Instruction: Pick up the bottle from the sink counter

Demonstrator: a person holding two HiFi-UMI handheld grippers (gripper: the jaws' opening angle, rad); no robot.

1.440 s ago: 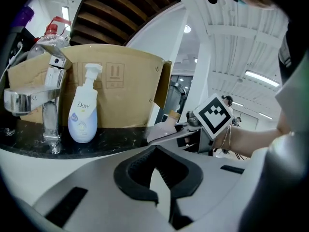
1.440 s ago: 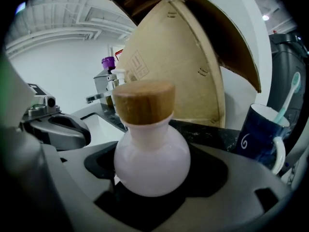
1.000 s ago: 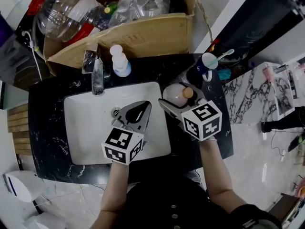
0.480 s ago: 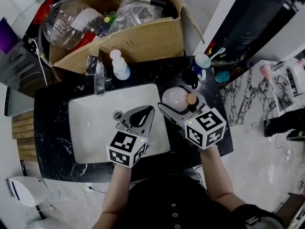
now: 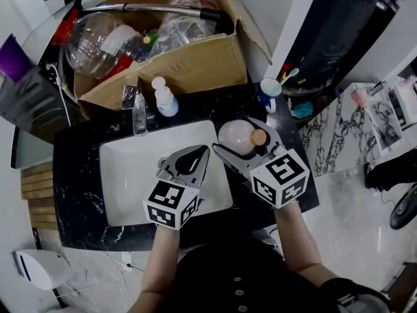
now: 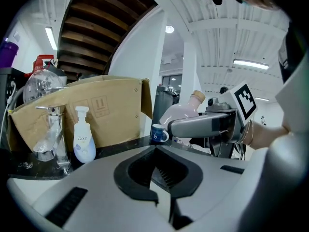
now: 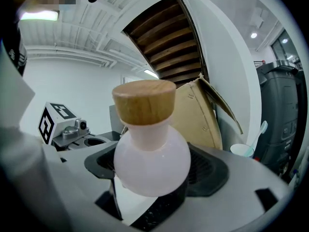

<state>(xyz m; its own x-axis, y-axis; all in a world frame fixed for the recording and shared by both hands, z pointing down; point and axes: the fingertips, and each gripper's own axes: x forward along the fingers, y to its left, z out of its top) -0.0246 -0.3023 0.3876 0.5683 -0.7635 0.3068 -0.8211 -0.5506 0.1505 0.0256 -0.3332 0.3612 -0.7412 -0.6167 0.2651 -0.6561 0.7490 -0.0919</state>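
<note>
**Right, the bottle is clamped at the sink's right edge**

The pale pink bottle, round-bellied with a wooden cap, sits between the jaws of the right hand-held gripper. That gripper's own view shows both jaws pressed against the belly, one each side, with the cap standing above them. From the head view the bottle lies over the right rim of the sink, where white basin meets the black worktop. Whether its base touches the worktop, I cannot tell. From the left gripper view it leans, neck tipped toward the right gripper's marker cube.

The left hand-held gripper hangs over the basin just beside the bottle, jaws together with nothing between them.

Further out, at the back of the sink, the tap stands with a soap pump just to its right. A blue mug holding a toothbrush stands on the worktop behind the bottle. Behind all that, a cardboard box stuffed with clear plastic bottles runs along the worktop's back edge.
</note>
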